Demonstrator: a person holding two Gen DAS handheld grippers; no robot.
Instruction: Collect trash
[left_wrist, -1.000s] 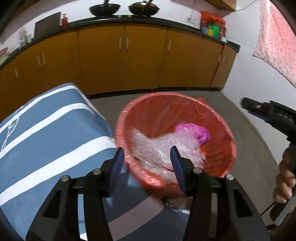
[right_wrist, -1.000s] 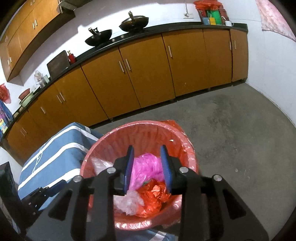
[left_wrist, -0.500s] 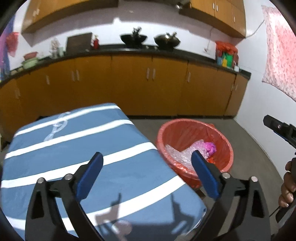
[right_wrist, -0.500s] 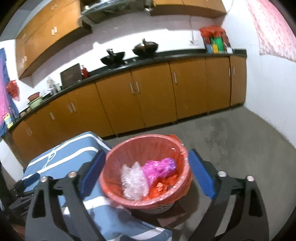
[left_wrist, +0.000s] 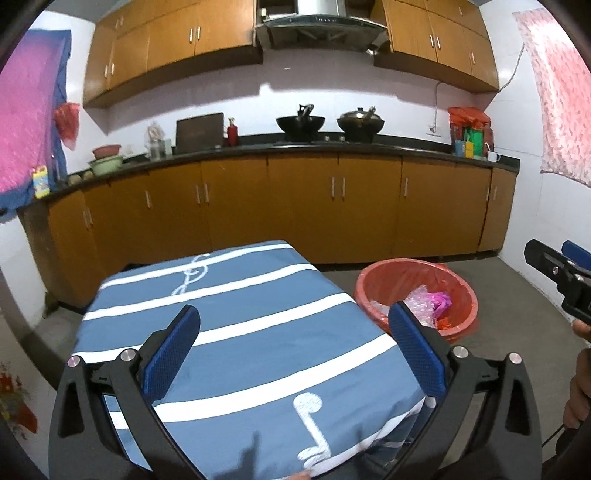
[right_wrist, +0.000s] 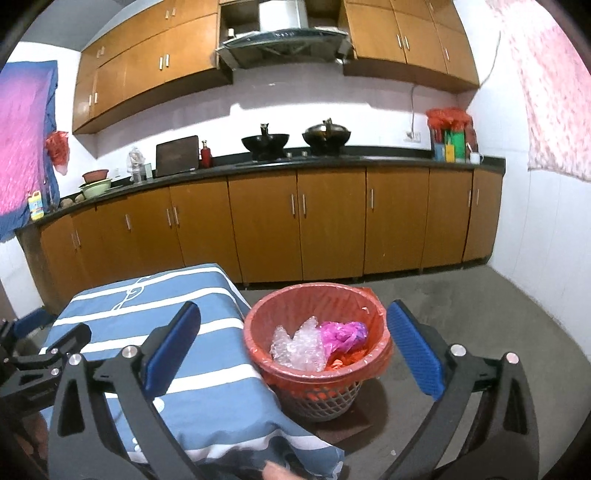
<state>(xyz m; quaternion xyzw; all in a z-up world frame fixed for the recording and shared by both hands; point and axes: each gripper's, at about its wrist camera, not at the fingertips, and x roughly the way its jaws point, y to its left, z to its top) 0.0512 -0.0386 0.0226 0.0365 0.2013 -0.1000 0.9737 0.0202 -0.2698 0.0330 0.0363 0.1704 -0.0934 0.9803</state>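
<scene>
The red-lined bin (right_wrist: 317, 343) stands ahead of the right gripper (right_wrist: 293, 345), whose jaws have just opened wide, empty. Crumpled clear wrap (right_wrist: 299, 347) and a pink bag (right_wrist: 345, 332) lie inside the bin. The left gripper (left_wrist: 295, 345), beside the bin, gapes wide too.

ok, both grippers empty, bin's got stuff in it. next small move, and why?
Probably sweep both cameras around for more trash. The left gripper and right gripper have just opened wide, with nothing between the jaws; bubble wrap and a pink bag lie in the red bin, and the striped cloth shows no litter.

No readable words or numbers; only white music notes on the blue striped cloth (left_wrist: 258, 332).
</scene>
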